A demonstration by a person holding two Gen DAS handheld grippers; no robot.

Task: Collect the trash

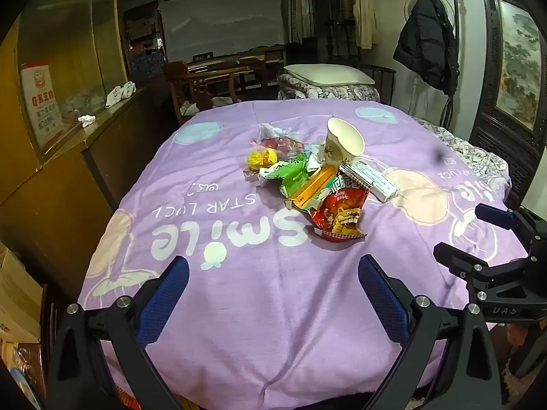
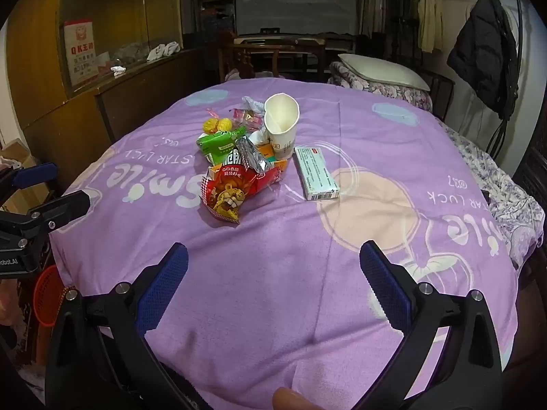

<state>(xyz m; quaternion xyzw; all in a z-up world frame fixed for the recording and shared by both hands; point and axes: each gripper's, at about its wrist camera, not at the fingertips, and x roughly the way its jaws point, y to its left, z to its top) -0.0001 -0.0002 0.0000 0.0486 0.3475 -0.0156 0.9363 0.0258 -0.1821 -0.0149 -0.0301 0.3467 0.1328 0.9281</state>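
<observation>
A pile of trash lies in the middle of a purple blanket [image 1: 273, 290] [image 2: 273, 239]: a dented white paper cup [image 1: 343, 141] [image 2: 281, 121], a red snack bag [image 1: 340, 210] [image 2: 232, 189], a green wrapper [image 1: 290, 172] [image 2: 218, 143], an orange box [image 1: 312, 188], a yellow wrapper [image 1: 261, 159] [image 2: 217, 124] and a white medicine box [image 1: 371, 177] [image 2: 316, 174]. My left gripper [image 1: 273, 273] is open and empty, short of the pile. My right gripper [image 2: 273, 263] is open and empty, also short of it. Each gripper shows at the edge of the other's view, the right [image 1: 478, 235] and the left [image 2: 51, 188].
A wooden cabinet [image 1: 51, 188] runs along the left. A red basket [image 2: 48, 295] sits low at the left beside the blanket's edge. Wooden chairs [image 1: 212, 82] and a pillow on folded bedding [image 1: 328, 80] stand behind. A black jacket [image 1: 427, 41] hangs on a rack at the right.
</observation>
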